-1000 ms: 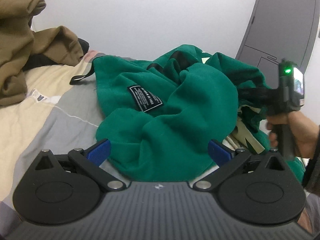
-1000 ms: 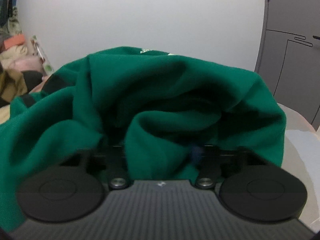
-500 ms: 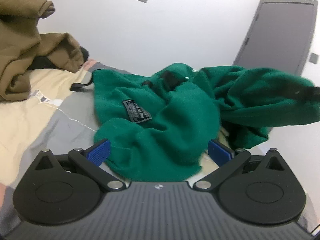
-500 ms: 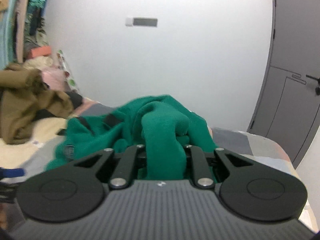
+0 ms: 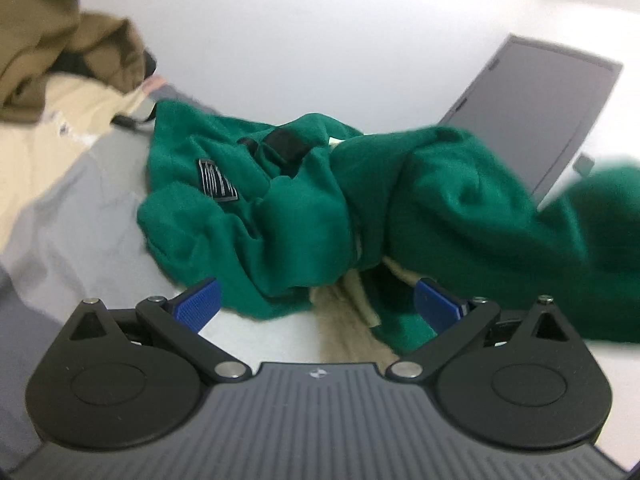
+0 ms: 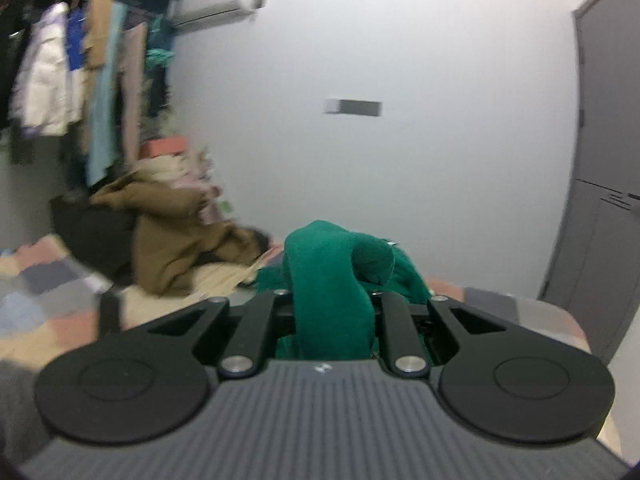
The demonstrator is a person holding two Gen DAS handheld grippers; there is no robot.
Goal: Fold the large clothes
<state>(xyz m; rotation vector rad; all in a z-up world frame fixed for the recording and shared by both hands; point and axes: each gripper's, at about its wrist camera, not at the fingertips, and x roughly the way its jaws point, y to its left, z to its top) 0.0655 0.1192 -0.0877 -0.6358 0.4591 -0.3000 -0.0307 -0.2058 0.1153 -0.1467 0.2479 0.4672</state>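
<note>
Crumpled green fleece garment (image 5: 304, 216): heaped on the grey-and-cream patchwork bed cover (image 5: 72, 216), its right end lifted. Right gripper (image 6: 332, 300): clenched on a green fold. Left gripper (image 5: 316, 304): spread wide, empty, near edge. Advice: left should pinch a hem before spreading flat.

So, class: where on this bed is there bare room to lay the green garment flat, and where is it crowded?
Free: the grey bedcover patch between the green garment and the open left gripper. Crowded: the brown clothes heaped at the far left.
</note>
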